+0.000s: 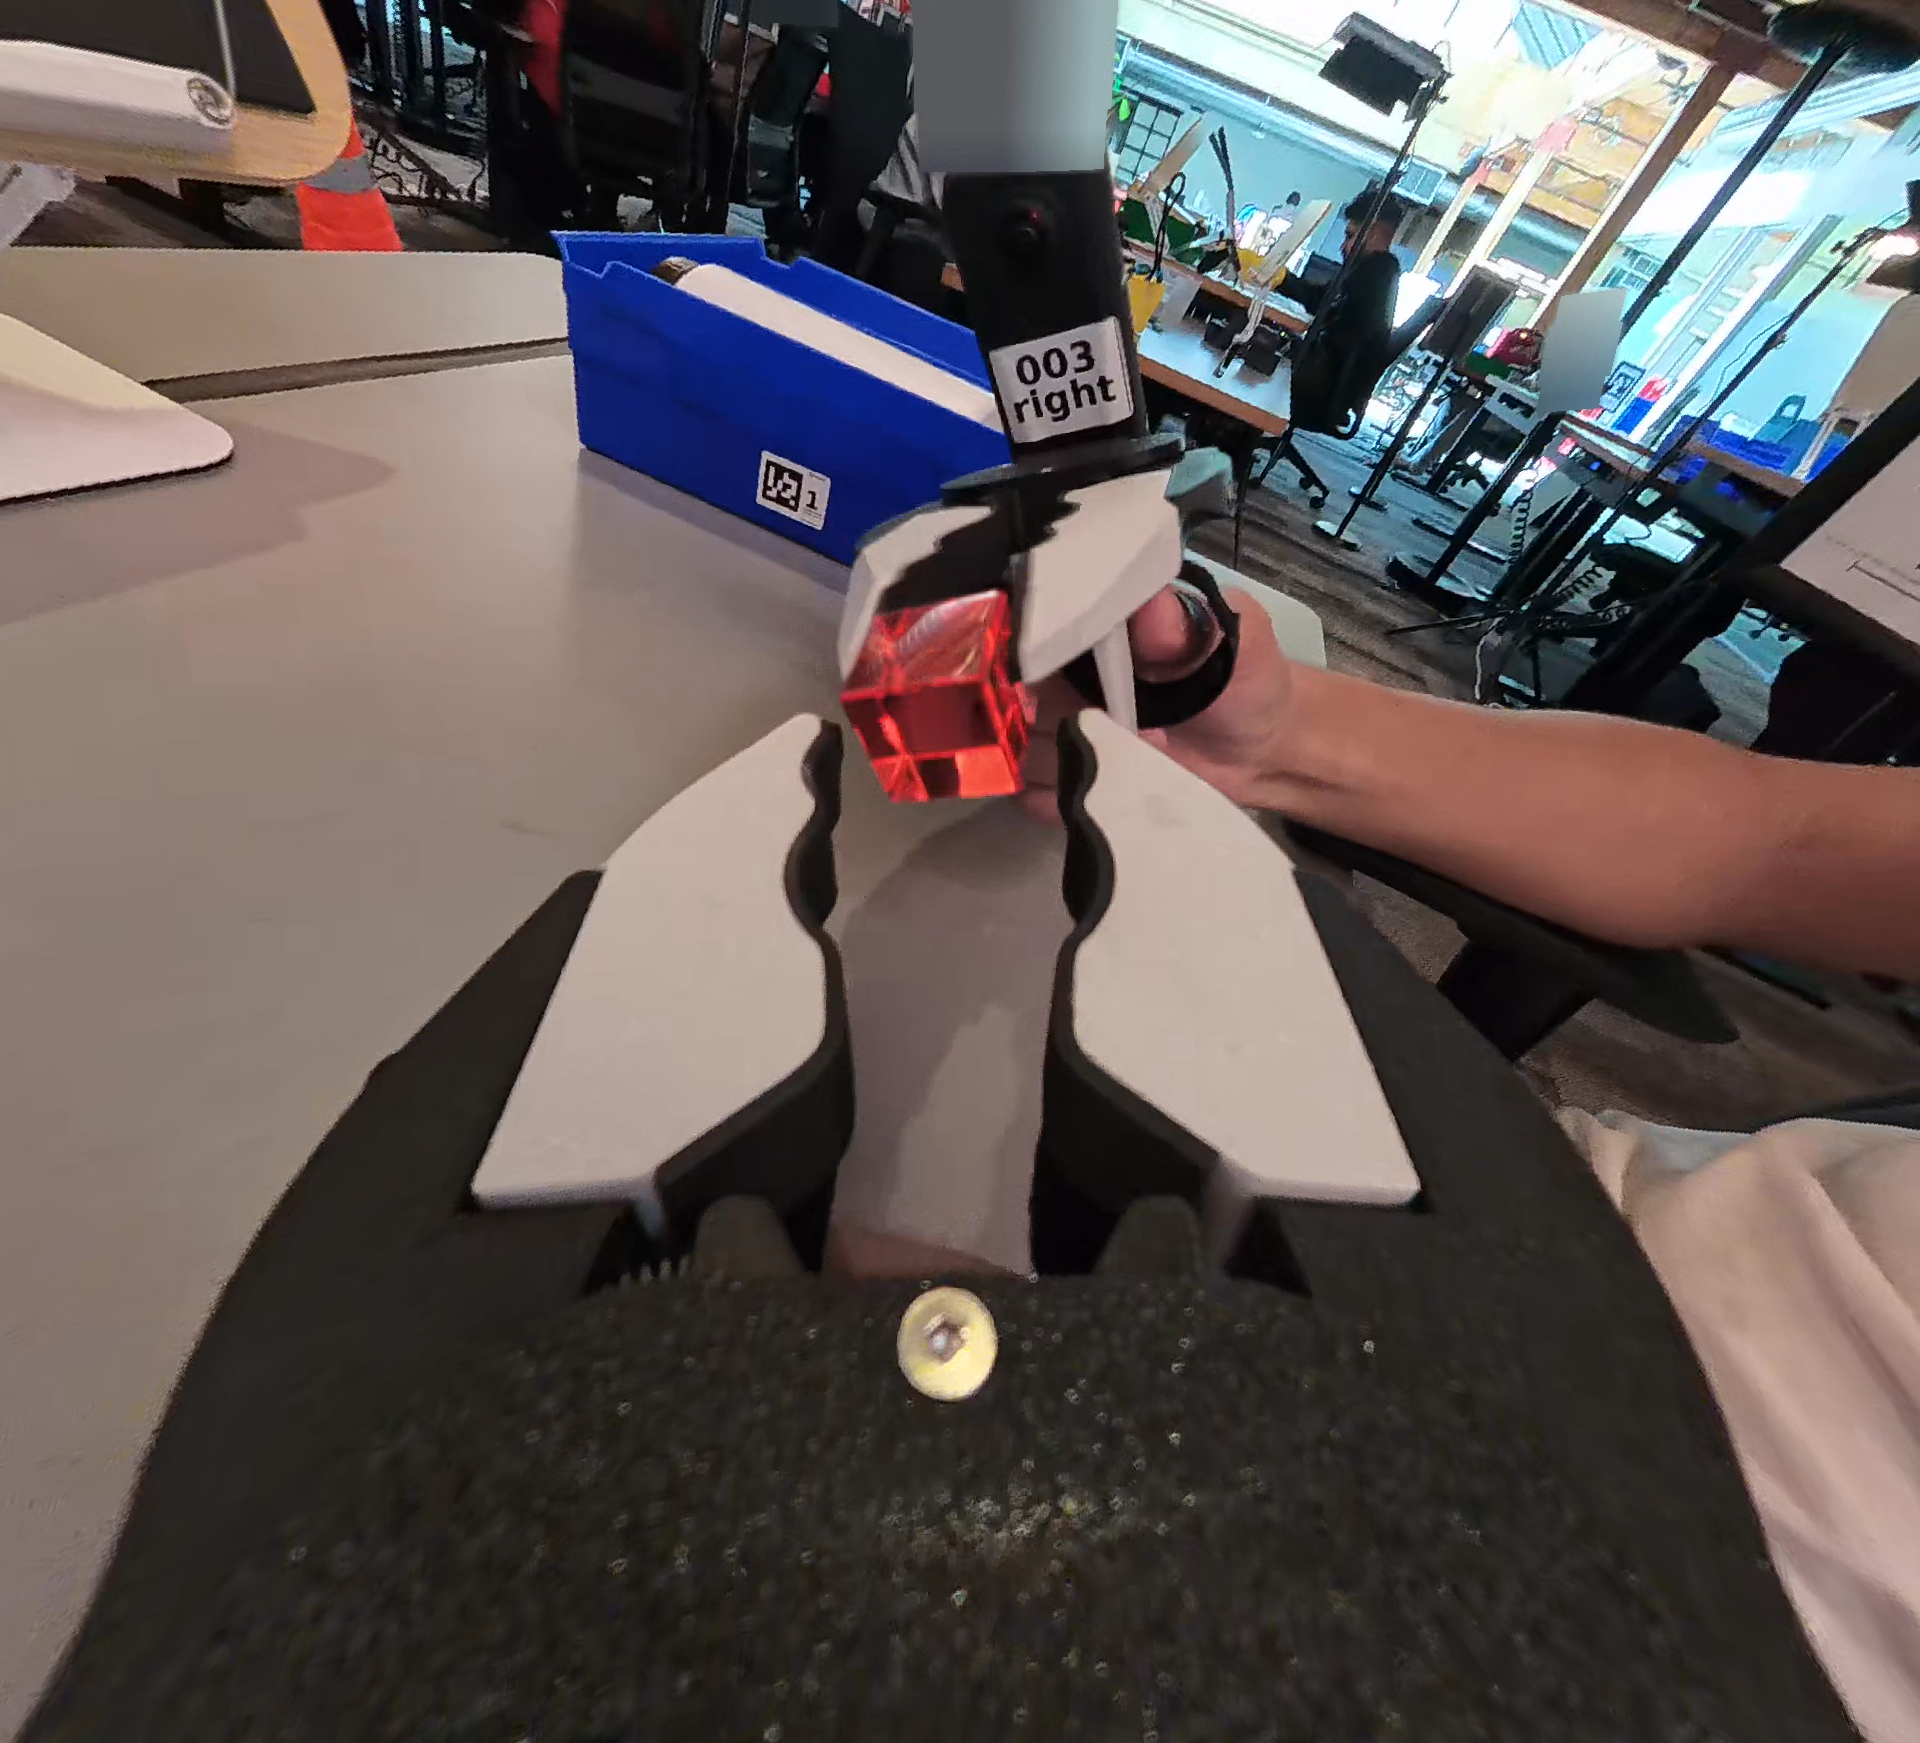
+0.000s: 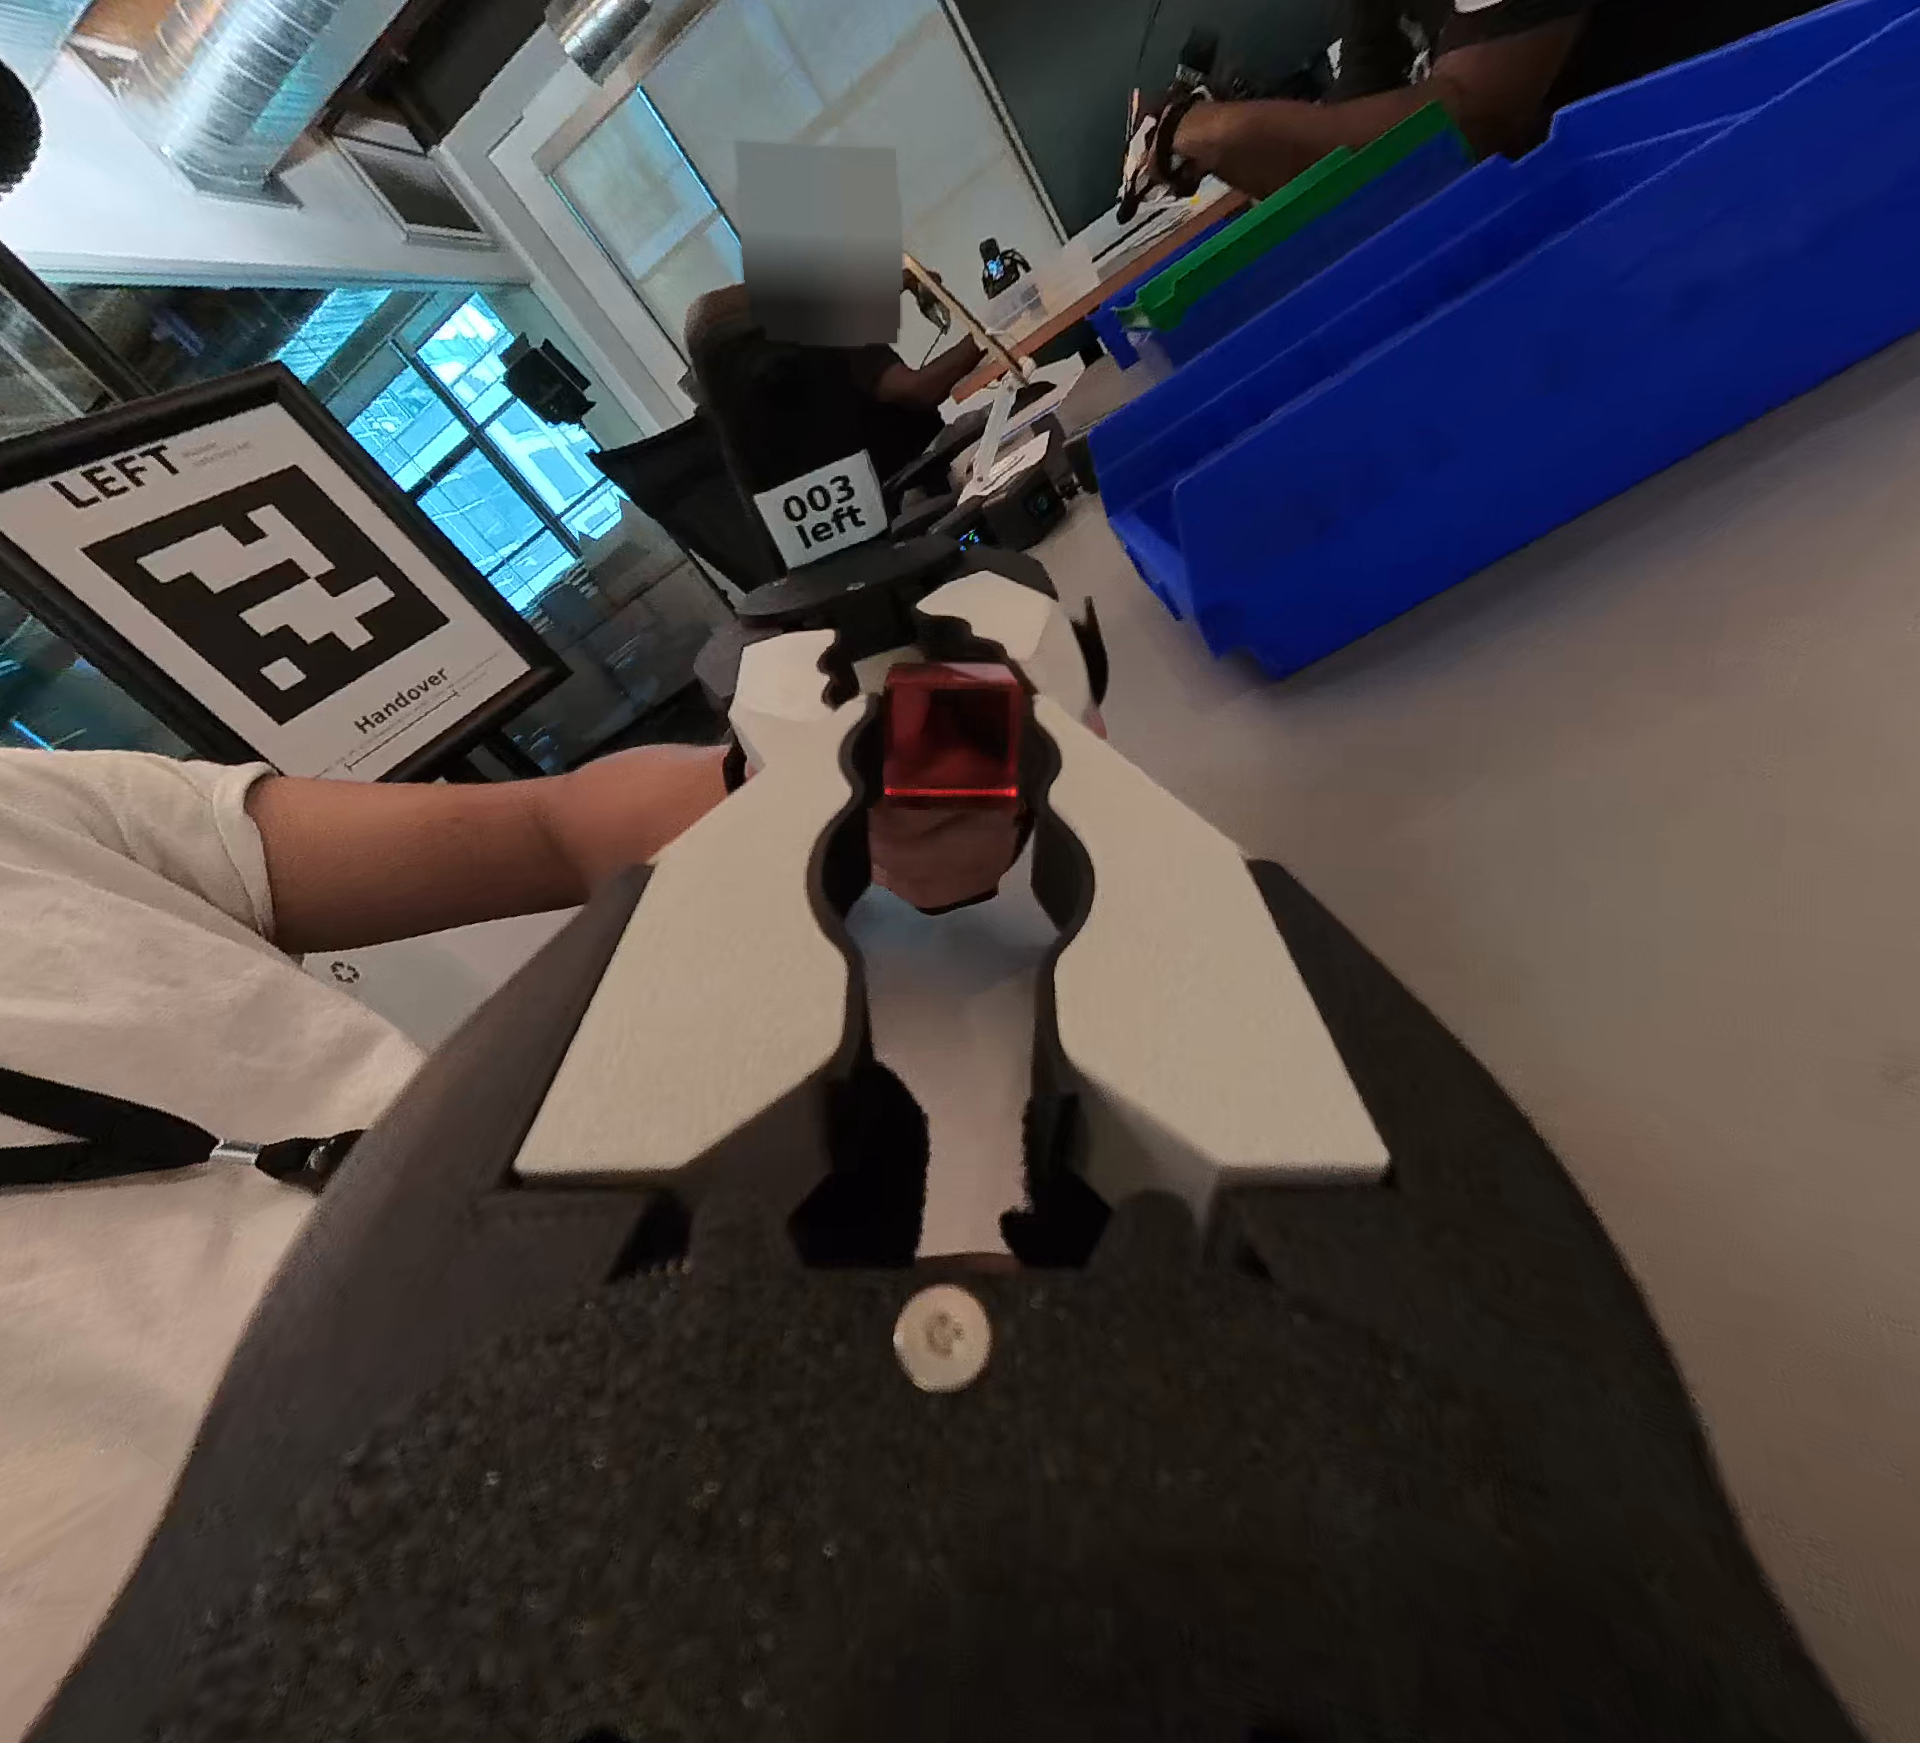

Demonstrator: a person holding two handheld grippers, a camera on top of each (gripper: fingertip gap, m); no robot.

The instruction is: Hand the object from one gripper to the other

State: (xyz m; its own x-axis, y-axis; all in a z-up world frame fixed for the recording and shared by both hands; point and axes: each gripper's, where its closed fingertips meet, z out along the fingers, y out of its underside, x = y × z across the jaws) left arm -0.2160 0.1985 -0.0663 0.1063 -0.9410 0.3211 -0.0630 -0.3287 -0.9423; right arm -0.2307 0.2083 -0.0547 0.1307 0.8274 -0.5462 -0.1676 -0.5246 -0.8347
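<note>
A red see-through cube (image 1: 935,717) is held above the grey table (image 1: 364,706), pinched between the fingertips of my right gripper (image 1: 961,644), which points toward the left wrist camera. My left gripper (image 1: 951,737) is open and empty, its two white fingers (image 1: 727,862) just short of the cube, one on each side and slightly below it. In the right wrist view, the right gripper (image 2: 945,727) is shut on the cube (image 2: 951,737), and the left gripper (image 2: 914,654) faces it with its jaws spread just behind the cube.
A blue bin (image 1: 727,405) holding a white roll stands on the table behind the grippers. More blue bins (image 2: 1507,405) lie to the right in the right wrist view. A framed marker sign (image 2: 260,571) stands at left. A forearm (image 1: 1558,820) reaches in from the right. Left and right tips are no more than a few centimetres apart.
</note>
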